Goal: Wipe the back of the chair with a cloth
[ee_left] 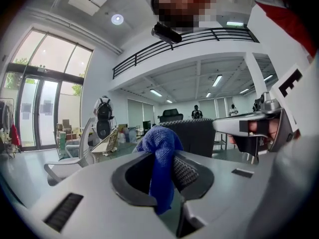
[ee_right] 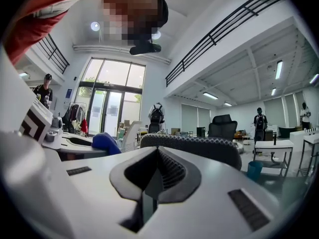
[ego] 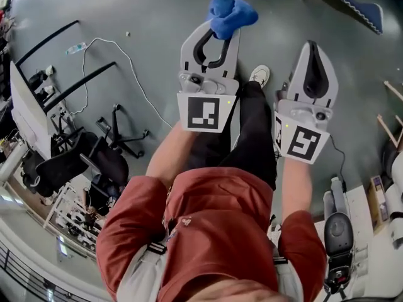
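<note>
Left gripper [ego: 215, 35]: jaws nearly together, pinching a blue cloth [ego: 232, 14] by a fold near its middle. Most of the cloth bunches out past the tips in a loose wad, and a short tail hangs down inside the jaws. Right gripper [ee_right: 158, 159]: jaws closed on each other, nothing between them. The person [ego: 208, 231] holds both up side by side on the near side of the chair back [ee_right: 199, 147]. The cloth is not touching the chair back. In the right gripper view the top edge of the chair back runs just beyond the jaw tips, with the cloth off to the left of it. The chair back looks like dark mesh on a curved frame. Judgement: the cloth is light and soft, with a towel-like weave and no stiffness, so it should fold and drag rather than push. Friction against mesh is likely high, and a pinch on one thin fold could let the cloth snag and pull free; a deeper bite on more layers would hold better. The wad ahead of the tips is the working face, so that, not the hard tips, should meet the chair back. The mesh will probably give, and the chair back may rock away under a push. The empty right gripper could steady its top edge.
</note>
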The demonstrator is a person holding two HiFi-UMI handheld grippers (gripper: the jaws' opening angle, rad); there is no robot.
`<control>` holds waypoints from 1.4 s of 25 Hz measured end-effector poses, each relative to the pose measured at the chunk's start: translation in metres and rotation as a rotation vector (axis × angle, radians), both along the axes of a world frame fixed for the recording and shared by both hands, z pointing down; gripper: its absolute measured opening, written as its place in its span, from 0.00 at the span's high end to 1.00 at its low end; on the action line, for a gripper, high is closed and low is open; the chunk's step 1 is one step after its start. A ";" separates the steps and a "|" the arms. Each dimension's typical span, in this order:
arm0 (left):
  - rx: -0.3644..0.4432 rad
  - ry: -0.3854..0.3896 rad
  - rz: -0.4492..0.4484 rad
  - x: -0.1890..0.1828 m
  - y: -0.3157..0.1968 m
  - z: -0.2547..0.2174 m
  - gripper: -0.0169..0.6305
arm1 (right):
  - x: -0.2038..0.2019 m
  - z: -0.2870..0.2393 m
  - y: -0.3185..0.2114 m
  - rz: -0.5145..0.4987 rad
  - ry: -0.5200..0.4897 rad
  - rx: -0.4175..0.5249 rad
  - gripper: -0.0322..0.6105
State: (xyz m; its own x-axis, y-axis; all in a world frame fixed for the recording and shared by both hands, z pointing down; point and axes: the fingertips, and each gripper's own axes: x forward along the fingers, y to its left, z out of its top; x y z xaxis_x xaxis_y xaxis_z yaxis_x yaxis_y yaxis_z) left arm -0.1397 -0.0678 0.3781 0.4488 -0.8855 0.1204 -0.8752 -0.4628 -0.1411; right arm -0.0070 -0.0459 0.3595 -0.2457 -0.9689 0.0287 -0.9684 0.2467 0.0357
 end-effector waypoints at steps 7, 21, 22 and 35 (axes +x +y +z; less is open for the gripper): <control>-0.045 -0.027 -0.024 0.001 0.001 0.114 0.83 | 0.013 0.120 -0.005 0.055 0.009 -0.063 0.91; -0.269 -0.013 -0.067 0.001 -0.005 0.249 0.83 | 0.025 0.211 -0.011 0.077 0.034 -0.113 0.91; -0.311 0.024 -0.084 0.000 -0.010 0.258 0.84 | 0.025 0.212 -0.013 0.074 0.036 -0.118 0.91; -0.663 0.879 -0.071 0.031 -0.114 0.357 0.85 | 0.019 0.208 -0.054 0.042 0.032 -0.100 0.91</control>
State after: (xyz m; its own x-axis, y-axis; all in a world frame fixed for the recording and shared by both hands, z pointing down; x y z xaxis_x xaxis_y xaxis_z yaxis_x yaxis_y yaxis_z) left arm -0.1092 -0.1821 0.7346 0.5617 -0.7903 0.2448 -0.5760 -0.1610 0.8015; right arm 0.0117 -0.1000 0.5678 -0.2027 -0.9701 0.1334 -0.9767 0.2101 0.0444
